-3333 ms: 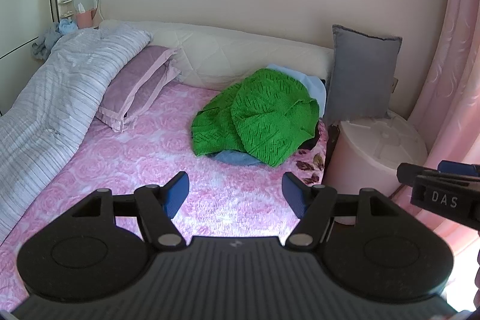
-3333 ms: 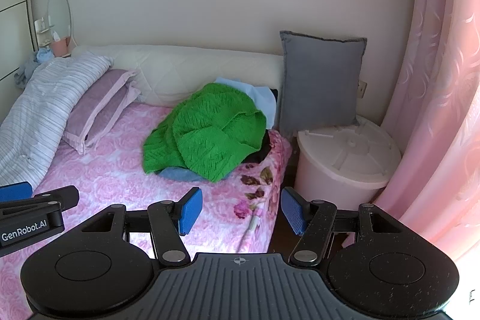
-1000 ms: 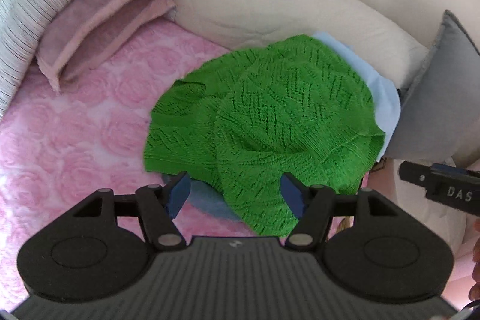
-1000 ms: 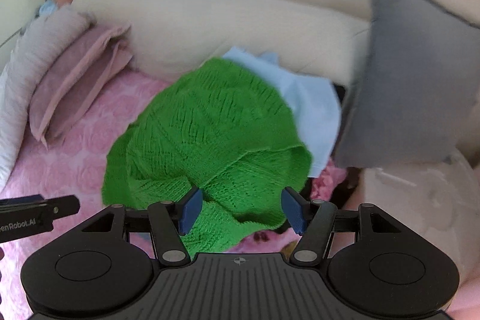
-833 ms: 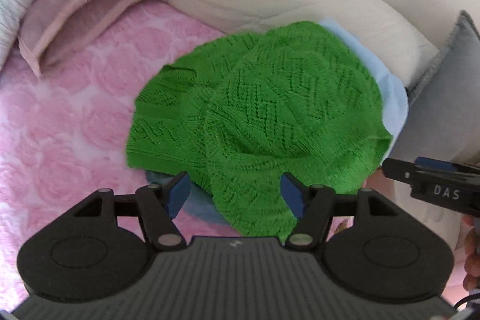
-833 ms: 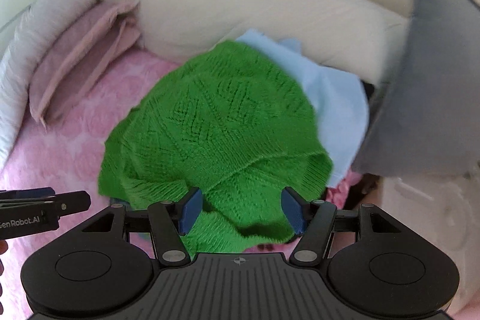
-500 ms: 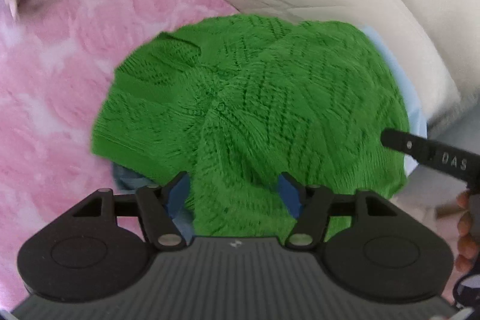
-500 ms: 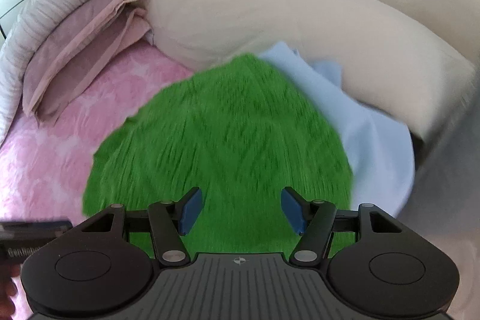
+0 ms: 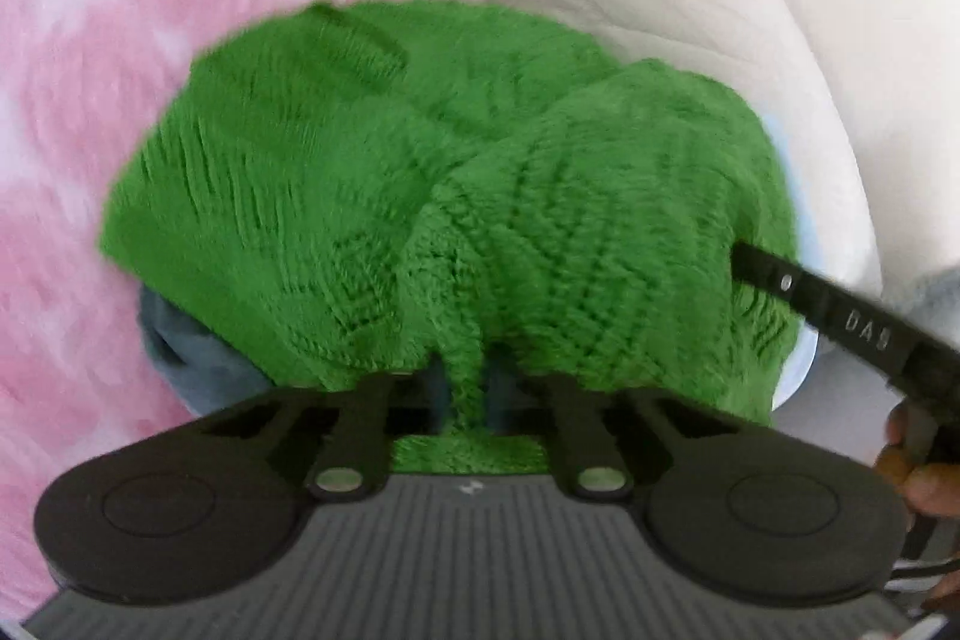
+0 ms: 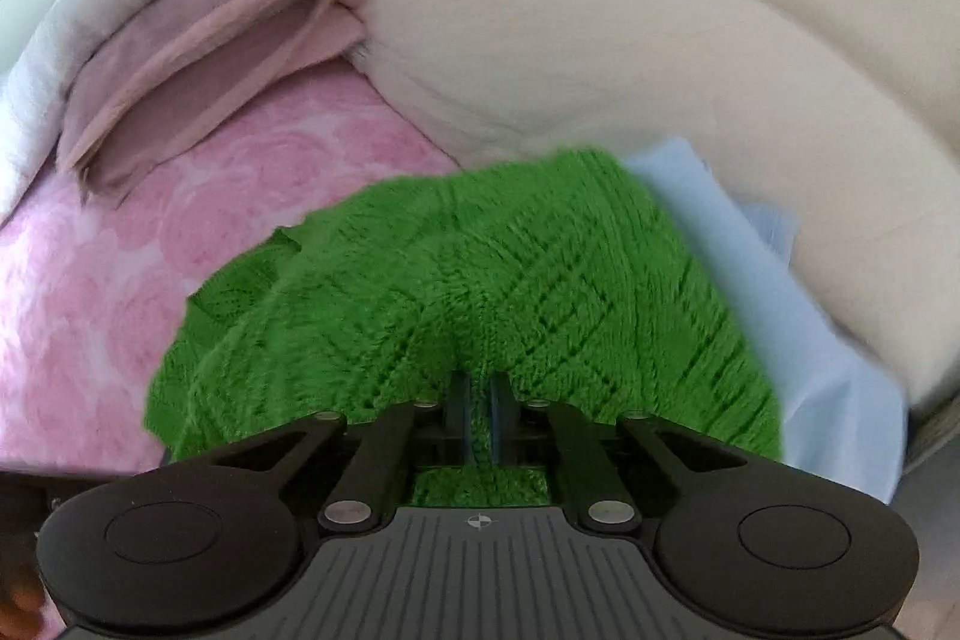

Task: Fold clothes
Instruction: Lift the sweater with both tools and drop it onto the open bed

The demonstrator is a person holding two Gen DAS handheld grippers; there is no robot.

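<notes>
Both tools pinch the green sweater (image 9: 372,196); one apparently reads "DAS".

Green openwork-knit sweater (image 10: 480,280) on pink rose-patterned bedspread (image 10: 150,244).

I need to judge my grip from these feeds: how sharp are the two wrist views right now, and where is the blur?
Left wrist view: motion-smeared, worst on the pink bedspread and the far side of the green knit sweater; the knit near the left gripper reads better. Right wrist view: sharper at the right gripper, though the sweater's far edge, pillows and headboard are soft. Both show fisheye bending; daylight is even, no glare.
</notes>
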